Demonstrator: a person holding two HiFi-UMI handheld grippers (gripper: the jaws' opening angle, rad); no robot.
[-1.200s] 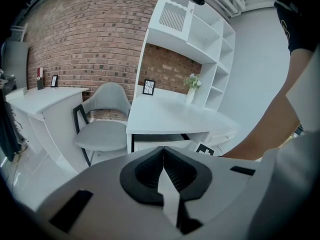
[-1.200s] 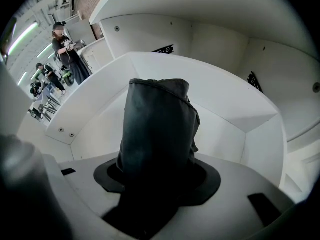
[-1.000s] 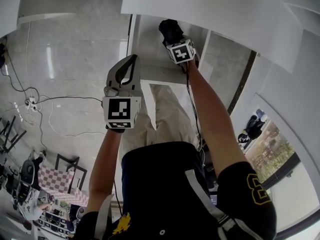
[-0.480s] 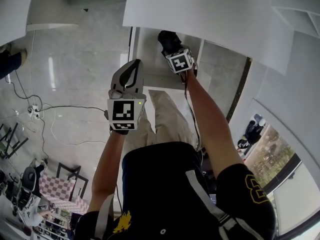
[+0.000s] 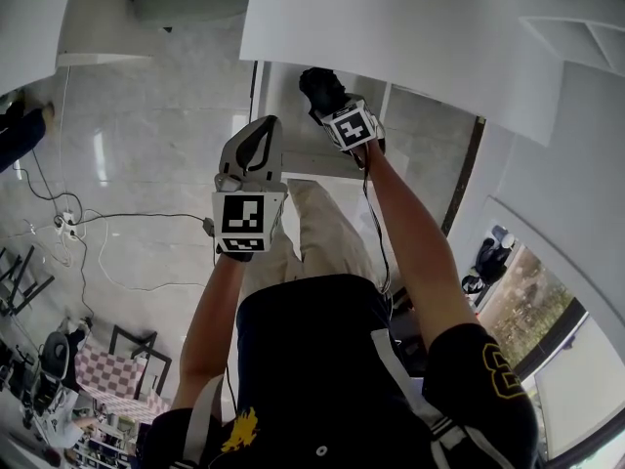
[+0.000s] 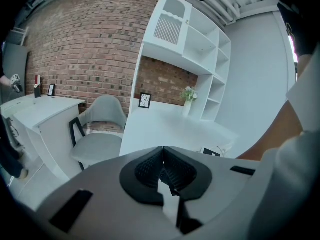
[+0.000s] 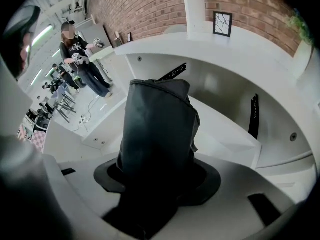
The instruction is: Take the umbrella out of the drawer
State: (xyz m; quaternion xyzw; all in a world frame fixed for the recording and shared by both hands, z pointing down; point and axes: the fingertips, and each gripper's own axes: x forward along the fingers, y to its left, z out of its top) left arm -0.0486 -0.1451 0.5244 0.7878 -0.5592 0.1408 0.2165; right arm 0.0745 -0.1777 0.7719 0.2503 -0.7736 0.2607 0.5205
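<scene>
- Below, a white desk [image 5: 410, 27] fills the top of the head view, with its drawer [image 5: 288, 106] open beneath the edge.
- The black folded umbrella [image 7: 157, 124] stands over the drawer, clamped in the right gripper [image 5: 330, 104].
- The left gripper [image 6: 162, 171] hangs alongside, jaws together, empty.

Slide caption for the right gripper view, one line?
Right tool clamped on a folded black umbrella, held above the open white drawer.
</scene>
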